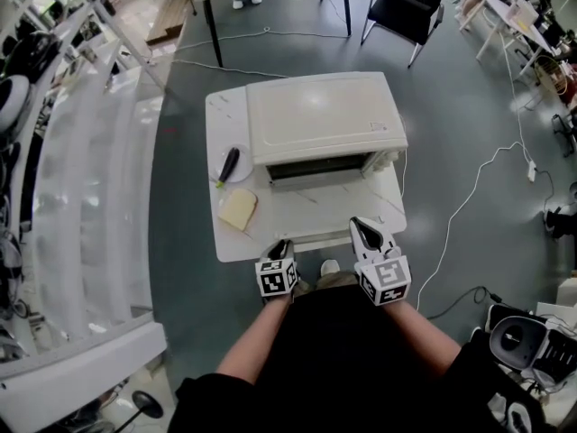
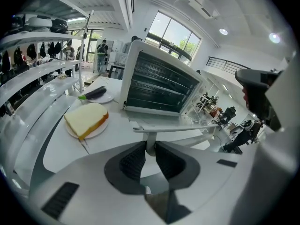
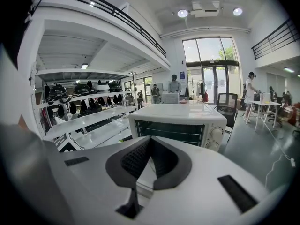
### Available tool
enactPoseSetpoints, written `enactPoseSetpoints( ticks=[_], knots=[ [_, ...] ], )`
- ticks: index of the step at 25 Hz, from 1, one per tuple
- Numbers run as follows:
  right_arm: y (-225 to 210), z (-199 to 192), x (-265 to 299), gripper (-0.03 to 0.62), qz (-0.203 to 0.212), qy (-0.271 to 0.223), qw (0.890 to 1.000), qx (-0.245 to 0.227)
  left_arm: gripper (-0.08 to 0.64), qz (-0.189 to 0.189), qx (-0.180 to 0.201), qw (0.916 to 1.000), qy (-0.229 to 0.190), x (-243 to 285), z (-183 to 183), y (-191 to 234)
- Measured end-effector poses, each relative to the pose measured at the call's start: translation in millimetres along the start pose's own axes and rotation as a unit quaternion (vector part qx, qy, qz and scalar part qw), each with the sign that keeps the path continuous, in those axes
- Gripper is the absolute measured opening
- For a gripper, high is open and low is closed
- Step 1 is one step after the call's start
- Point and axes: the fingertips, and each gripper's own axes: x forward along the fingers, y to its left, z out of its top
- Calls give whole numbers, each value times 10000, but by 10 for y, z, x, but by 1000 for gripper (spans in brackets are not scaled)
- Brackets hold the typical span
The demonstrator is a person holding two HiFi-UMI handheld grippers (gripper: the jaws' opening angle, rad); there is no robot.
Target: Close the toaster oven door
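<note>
The white toaster oven [image 1: 320, 115] stands on a small white table [image 1: 225, 242], and its door [image 1: 315, 210] is open, lying flat toward me. The dark racked cavity [image 2: 159, 86] shows in the left gripper view. My left gripper [image 1: 281, 244] [image 2: 150, 147] is at the door's front edge, shut on a post of the door handle [image 2: 176, 127]. My right gripper [image 1: 363, 228] [image 3: 149, 143] hovers over the door's front right corner, pointing at the oven [image 3: 180, 125]. Its jaws are shut with nothing between them.
A plate with a bread slice [image 1: 237, 210] [image 2: 86, 120] and a plate with a dark eggplant [image 1: 229, 164] [image 2: 93, 93] sit on the table left of the oven. White shelving [image 1: 81, 197] runs along the left. A black chair [image 1: 410, 7] and a cable [image 1: 469, 197] lie beyond on the floor.
</note>
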Motion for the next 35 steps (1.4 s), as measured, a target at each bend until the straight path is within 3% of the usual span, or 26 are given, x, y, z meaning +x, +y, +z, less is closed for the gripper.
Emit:
enactPoseSetpoints(
  ticks=[13, 27, 35],
  knots=[
    [-46, 225, 33, 21, -69, -452, 9990, -25, 81, -92, 182, 9997, -167, -94, 153, -74],
    [-68, 239, 97, 21, 77, -477, 9988, 47, 83, -53, -160, 9990, -423, -161, 345, -96],
    [-158, 270, 95, 21, 50, -442, 9990, 1, 81, 12, -160, 9938, -1099, -250, 653, -164]
  ],
)
